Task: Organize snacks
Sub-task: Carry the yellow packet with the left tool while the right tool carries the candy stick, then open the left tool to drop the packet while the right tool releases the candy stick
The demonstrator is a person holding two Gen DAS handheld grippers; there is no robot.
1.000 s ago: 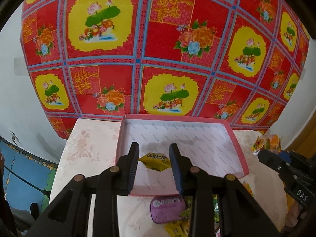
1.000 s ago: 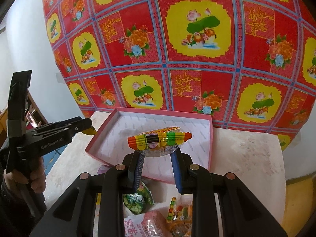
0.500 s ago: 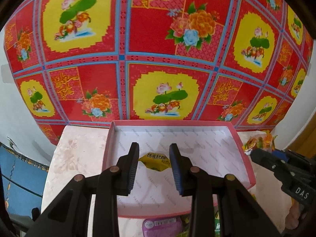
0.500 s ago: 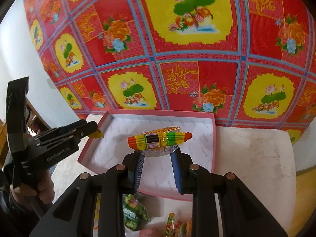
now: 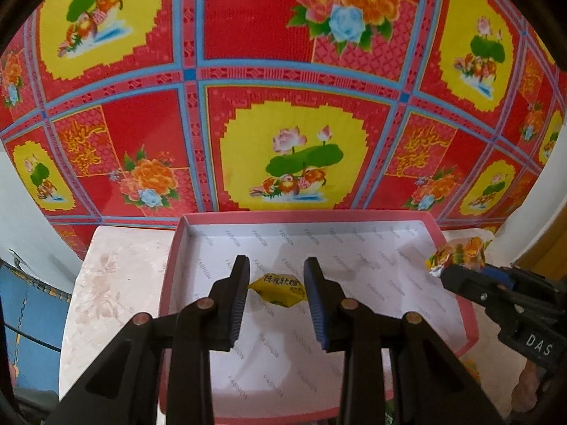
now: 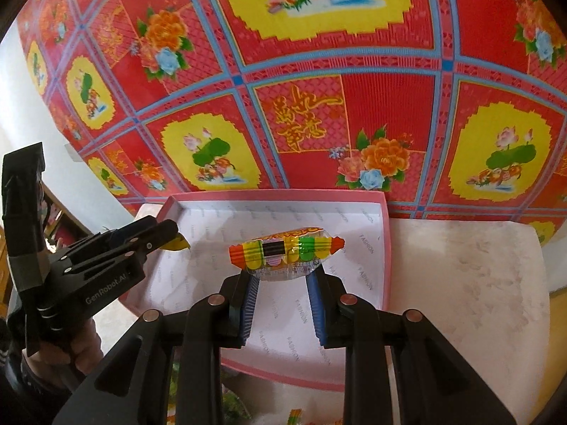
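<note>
A pink box point(image 5: 169, 283) with a white printed floor lies open on the pale marbled table point(image 5: 113, 283). My left gripper point(image 5: 276, 276) hangs over the box's middle, shut on a small yellow candy point(image 5: 280, 288). My right gripper point(image 6: 281, 276) is shut on a striped, many-coloured snack pack point(image 6: 287, 253) held crosswise above the box point(image 6: 386, 248). In the right wrist view, the left gripper point(image 6: 170, 233) comes in over the box's left edge with the yellow candy point(image 6: 179, 245) at its tip. In the left wrist view, the right gripper point(image 5: 446, 272) holds its snack pack point(image 5: 459, 256) over the right rim.
A red, yellow and blue floral cloth point(image 5: 283, 106) hangs right behind the table. Loose snack packets point(image 6: 234, 403) lie at the table's near side, mostly hidden under my fingers. A person's hand point(image 6: 81, 350) grips the left tool. Bare tabletop point(image 6: 460, 283) lies right of the box.
Both grippers have moved forward and down over the box, each keeping its snack. The box looks larger, and the loose packets in front of it have slid out of view below.
</note>
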